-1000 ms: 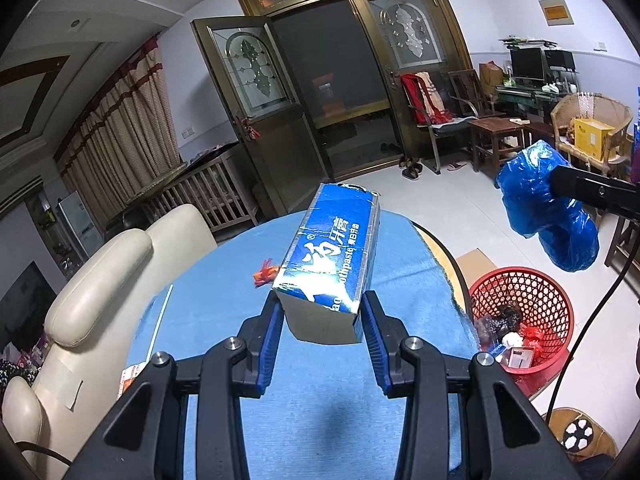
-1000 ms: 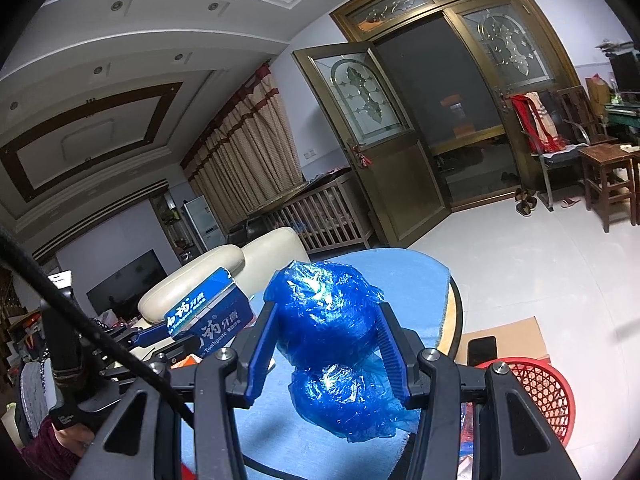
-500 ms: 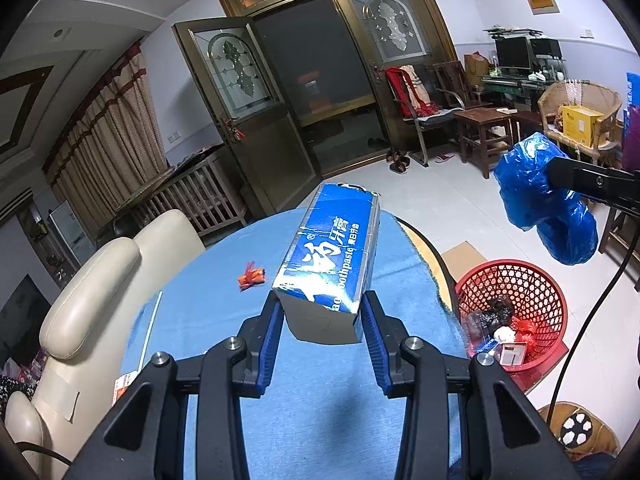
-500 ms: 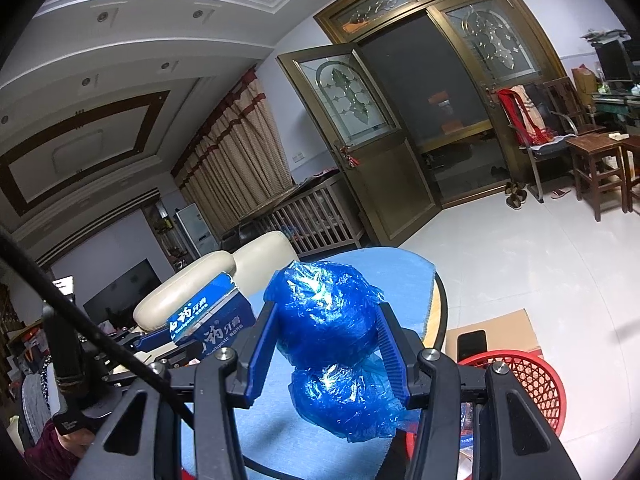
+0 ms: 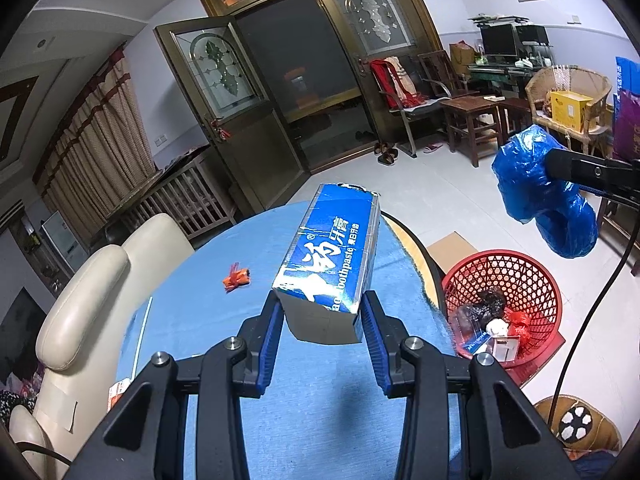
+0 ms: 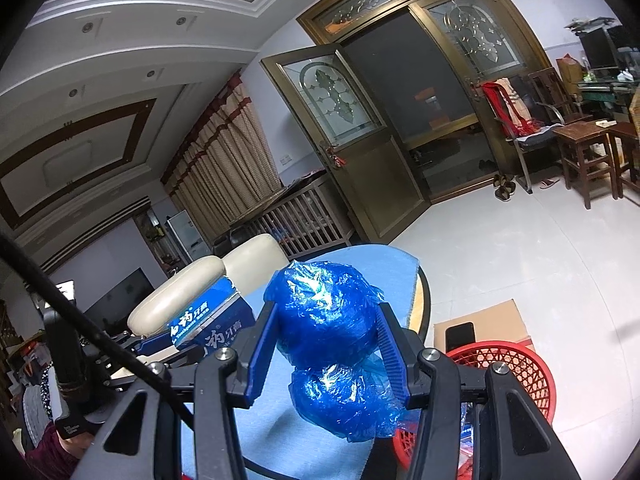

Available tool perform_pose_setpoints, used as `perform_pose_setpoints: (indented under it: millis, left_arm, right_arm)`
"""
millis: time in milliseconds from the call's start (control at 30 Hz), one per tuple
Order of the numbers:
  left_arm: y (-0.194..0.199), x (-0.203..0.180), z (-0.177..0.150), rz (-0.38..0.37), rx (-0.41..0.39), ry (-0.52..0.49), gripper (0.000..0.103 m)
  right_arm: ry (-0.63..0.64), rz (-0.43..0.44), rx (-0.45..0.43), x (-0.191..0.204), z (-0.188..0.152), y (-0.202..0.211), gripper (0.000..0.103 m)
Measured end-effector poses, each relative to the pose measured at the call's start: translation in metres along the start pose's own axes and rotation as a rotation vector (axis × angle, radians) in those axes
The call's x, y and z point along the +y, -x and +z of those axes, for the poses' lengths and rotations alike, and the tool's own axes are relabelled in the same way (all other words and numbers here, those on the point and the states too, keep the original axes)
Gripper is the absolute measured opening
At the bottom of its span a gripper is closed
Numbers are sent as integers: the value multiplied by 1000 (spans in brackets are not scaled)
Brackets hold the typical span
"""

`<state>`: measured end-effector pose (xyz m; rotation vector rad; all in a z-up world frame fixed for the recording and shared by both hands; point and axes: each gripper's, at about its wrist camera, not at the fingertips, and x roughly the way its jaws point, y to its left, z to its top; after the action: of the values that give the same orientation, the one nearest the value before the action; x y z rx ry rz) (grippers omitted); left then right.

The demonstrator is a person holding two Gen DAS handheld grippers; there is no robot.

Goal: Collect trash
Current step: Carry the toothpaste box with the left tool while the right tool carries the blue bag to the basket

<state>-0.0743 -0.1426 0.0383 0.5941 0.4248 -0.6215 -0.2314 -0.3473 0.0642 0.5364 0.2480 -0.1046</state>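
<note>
1. The left claw [image 5: 323,330] is closed on the lower end of a blue toothpaste box [image 5: 330,264], which sticks up and forward from between its fingers, lifted above the table [image 5: 248,420] and its blue cloth.
2. The right claw [image 6: 326,354] is clamped round a crumpled blue plastic bag [image 6: 332,344]. The upper lump sits between the fingers and a second lump hangs loose below them.
3. The red basket [image 5: 516,276] stands on the floor, ahead of and to the right of the left claw and below the right claw's load. In the right wrist view only its rim shows, low and right of the fingers.
4. Inside the basket lie something black, a red scrap, a white lump and a small printed carton or two. It is partly filled, with room left.
5. Risk: the box is gripped only by its bottom edge, so a quick swing could tip it out, I judge.
6. Risk: the bag is soft and slippery. The hanging lump could catch the basket rim or drag the bag off beside it, onto the cardboard sheet [image 5: 452,246] on the floor.
7. Risk: letting go before the load is over the opening would drop it on the table edge or the floor.
8. An orange wrapper [image 5: 236,278] lies on the cloth, ahead and left of the left claw, not yet collected.
</note>
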Motion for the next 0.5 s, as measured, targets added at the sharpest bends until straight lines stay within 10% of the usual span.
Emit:
perform_pose_setpoints:
  millis: [500]
  left_arm:
    - [-17, -26, 5, -59, 36, -41, 41]
  right_arm:
    - [-51, -48, -2, 2, -1, 7, 52]
